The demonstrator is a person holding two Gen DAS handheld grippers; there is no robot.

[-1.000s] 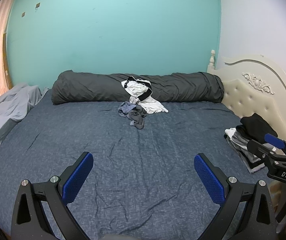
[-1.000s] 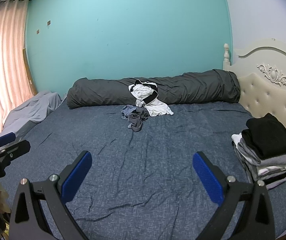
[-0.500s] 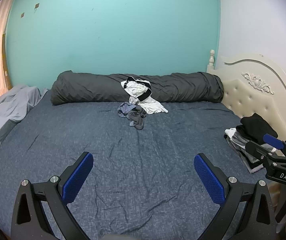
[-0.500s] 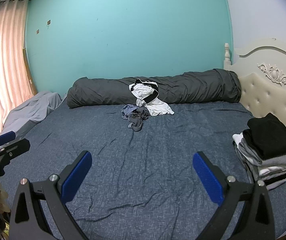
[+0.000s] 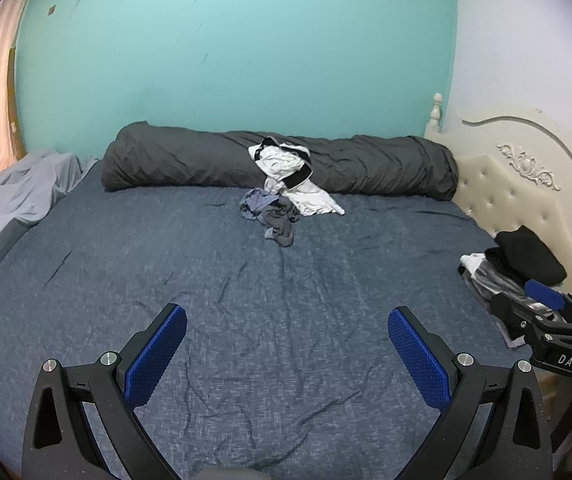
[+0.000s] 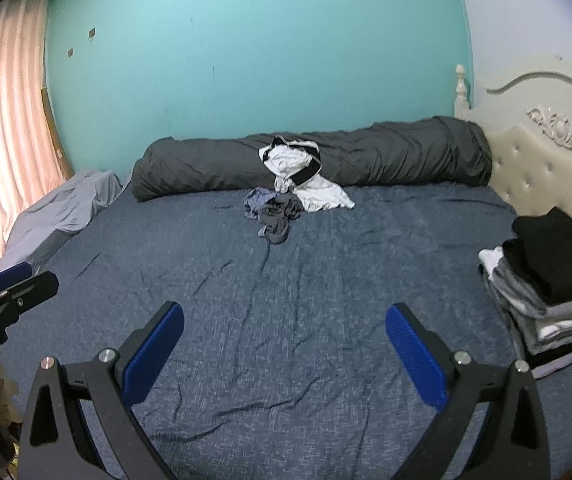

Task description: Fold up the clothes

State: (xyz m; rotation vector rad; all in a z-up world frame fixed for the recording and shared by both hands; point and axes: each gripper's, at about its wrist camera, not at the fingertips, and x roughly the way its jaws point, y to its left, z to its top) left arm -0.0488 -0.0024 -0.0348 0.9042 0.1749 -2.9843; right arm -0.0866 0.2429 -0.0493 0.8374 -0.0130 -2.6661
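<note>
A heap of unfolded clothes lies far across the bed: a white and black garment (image 5: 286,166) (image 6: 298,168) draped on the dark roll, and a crumpled grey-blue garment (image 5: 271,214) (image 6: 271,212) in front of it. A stack of folded clothes (image 5: 514,264) (image 6: 546,284), black on top, sits at the bed's right side. My left gripper (image 5: 287,332) is open and empty above the near part of the bed. My right gripper (image 6: 284,330) is open and empty too, to the right of the left one. Both are far from the heap.
The bed has a dark blue sheet (image 5: 245,300) (image 6: 326,280). A rolled dark grey duvet (image 5: 386,164) (image 6: 406,152) lies along the teal wall. A cream headboard (image 5: 526,184) (image 6: 546,168) stands right. Grey bedding (image 5: 17,192) (image 6: 69,208) lies left, by a pink curtain (image 6: 1,140).
Both grippers have drifted slightly; the views shift a little. Both stay open and empty. The clothes have not moved.
</note>
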